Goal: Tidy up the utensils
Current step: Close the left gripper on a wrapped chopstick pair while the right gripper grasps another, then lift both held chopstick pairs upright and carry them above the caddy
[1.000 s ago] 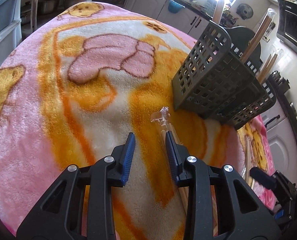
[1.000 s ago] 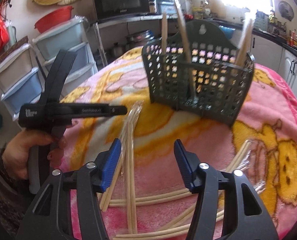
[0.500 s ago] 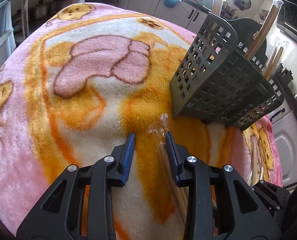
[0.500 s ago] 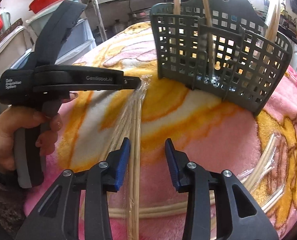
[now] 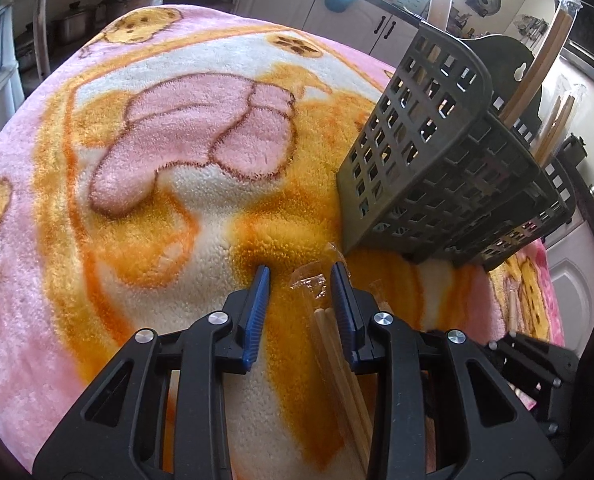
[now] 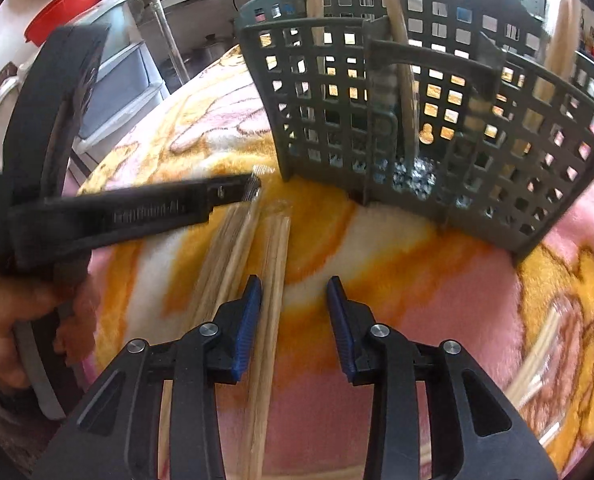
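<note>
My left gripper (image 5: 300,276) hangs low over the blanket (image 5: 145,184) on the bench, jaws released, with one wrapped pair of chopsticks (image 5: 335,344) lying lengthwise between them, close against the right-hand jaw and with the crinkled wrapper end poking out ahead. My right gripper (image 6: 293,286) is released too; a second wrapped pair (image 6: 273,264) runs beneath it, tucked by its left-hand jaw, and a blurred looser bundle (image 6: 225,256) lies just beside that, on the side away from the basket (image 5: 437,176).

The step in hand, as I judge it, is taking one pair cleanly. For the left, I would shift slightly so the sticks sit midway between the jaws, then close on the wood, not on the slippery wrapper tip. For the right, I would keep clear of the neighbouring bundle so only one pair comes up, and watch that my two grippers, already close together in front of the basket, do not knock.

Beyond stands the grey basket, upright on the blanket, with several sticks (image 6: 397,36) already leaning in its compartments. More pairs (image 6: 537,364) lie to the basket's near right.
</note>
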`<state>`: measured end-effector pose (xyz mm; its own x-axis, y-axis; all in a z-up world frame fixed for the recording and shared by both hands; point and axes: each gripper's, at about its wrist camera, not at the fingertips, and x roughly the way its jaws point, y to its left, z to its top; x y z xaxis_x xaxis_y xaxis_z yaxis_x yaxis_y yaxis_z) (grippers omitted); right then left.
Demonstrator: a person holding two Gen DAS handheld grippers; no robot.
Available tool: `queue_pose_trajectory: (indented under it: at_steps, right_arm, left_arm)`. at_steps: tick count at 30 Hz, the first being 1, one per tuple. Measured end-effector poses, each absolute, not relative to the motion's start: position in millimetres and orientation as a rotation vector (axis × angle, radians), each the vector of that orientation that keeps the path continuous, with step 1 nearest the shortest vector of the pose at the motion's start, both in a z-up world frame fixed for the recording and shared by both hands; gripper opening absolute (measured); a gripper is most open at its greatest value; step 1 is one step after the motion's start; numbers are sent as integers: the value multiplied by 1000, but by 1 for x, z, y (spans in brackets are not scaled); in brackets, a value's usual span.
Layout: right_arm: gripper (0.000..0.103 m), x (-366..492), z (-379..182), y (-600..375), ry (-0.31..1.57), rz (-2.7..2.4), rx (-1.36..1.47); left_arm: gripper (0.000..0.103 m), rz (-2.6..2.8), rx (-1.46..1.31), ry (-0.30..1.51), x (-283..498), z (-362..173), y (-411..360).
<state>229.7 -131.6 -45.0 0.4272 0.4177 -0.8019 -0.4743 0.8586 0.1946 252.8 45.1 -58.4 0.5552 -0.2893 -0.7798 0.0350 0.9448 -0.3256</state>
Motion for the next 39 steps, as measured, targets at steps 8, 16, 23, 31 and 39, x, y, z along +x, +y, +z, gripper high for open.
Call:
queue_pose_trajectory:
  at_steps: [8, 16, 23, 31, 39]
  right_arm:
    - [34, 249, -44, -118, 1001, 563, -40]
    - [32, 258, -48, -99, 1000, 541, -86]
    - [12, 262, -47, -102, 994, 547, -86]
    - [6, 246, -18, -122, 918, 615, 22]
    - [6, 220, 27, -133, 770, 694, 84]
  left_arm:
    - [6, -208, -330, 960, 251, -66, 58]
    - [3, -238, -388, 956, 248, -67, 68]
    - [3, -245, -425, 918, 238, -57, 77]
    - [3, -269, -446, 834, 223, -28, 83]
    - [3, -310, -455, 740, 205, 6, 84]
